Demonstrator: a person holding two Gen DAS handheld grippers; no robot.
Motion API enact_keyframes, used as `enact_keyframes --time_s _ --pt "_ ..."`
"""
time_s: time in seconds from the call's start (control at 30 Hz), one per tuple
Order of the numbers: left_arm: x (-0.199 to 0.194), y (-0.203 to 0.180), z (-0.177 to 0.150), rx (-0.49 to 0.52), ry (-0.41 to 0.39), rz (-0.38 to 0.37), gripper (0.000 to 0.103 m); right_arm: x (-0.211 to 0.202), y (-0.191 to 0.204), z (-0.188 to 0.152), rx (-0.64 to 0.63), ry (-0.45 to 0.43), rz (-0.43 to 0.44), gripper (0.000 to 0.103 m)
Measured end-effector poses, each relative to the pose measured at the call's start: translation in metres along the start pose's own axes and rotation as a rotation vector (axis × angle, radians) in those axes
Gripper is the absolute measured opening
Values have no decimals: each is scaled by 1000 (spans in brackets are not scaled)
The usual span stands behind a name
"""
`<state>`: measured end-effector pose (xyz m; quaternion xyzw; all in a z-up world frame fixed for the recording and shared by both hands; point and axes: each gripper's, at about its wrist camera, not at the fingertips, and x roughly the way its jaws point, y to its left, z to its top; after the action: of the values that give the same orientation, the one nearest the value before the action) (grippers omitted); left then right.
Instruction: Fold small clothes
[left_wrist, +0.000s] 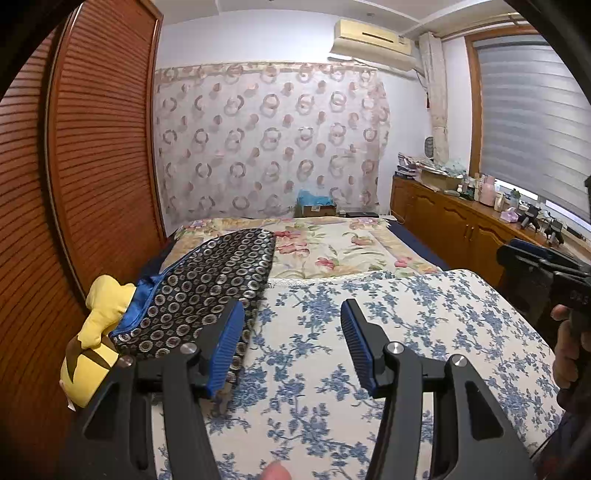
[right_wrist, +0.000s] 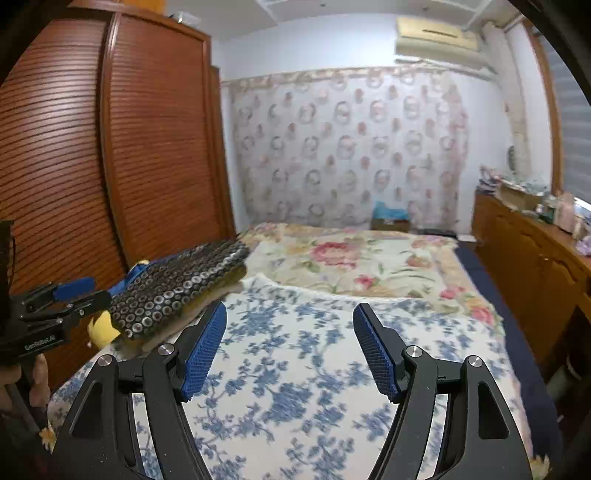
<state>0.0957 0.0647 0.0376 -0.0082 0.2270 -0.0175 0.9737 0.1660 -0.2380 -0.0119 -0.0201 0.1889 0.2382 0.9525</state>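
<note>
A folded dark garment with a silver ring pattern and blue lining (left_wrist: 207, 288) lies at the left side of the bed, on the blue-flowered white cloth (left_wrist: 369, 332). It also shows in the right wrist view (right_wrist: 177, 288), stacked on other folded cloth. My left gripper (left_wrist: 291, 317) is open and empty, its left finger just over the garment's near edge. My right gripper (right_wrist: 290, 323) is open and empty above the blue-flowered cloth (right_wrist: 295, 369), right of the garment. The right gripper shows at the right edge of the left wrist view (left_wrist: 535, 258); the left one at the left edge of the right wrist view (right_wrist: 74, 291).
A yellow plush toy (left_wrist: 96, 332) lies between the garment and the brown slatted wardrobe (left_wrist: 92, 147). A pink-flowered blanket (left_wrist: 332, 243) covers the far bed. A wooden cabinet with clutter (left_wrist: 461, 218) runs along the right under the window.
</note>
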Motion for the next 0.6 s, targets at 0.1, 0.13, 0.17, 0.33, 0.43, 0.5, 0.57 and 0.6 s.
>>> enact_keyframes --time_s 0.1,0.13,0.17,0.33,0.43,0.5,0.57,0.6 --pt "-7 -10 2 11 -5 -10 54 -19 -8 -3 21 -23 -14 73" --pt "-9 -13 3 13 -6 -13 54 -23 -10 -4 29 -29 -18 73" --pt "-10 -16 3 14 -8 -13 54 -26 -12 -4 35 -33 -21 73" --pt "-15 -29 5 12 -13 -12 54 -40 -18 -11 42 -50 -50 73" --pt "-15 -32 6 8 -13 -14 54 -45 -20 -15 42 -55 -65 73" --pt "-14 -32 6 4 -15 -10 54 -46 -22 -17 44 -53 -68 73" --pt "-13 -34 7 1 -15 -8 54 -45 -23 -18 45 -51 -70 73" --pt "-14 -34 6 2 -16 -7 54 -46 -23 -18 45 -52 -72 73"
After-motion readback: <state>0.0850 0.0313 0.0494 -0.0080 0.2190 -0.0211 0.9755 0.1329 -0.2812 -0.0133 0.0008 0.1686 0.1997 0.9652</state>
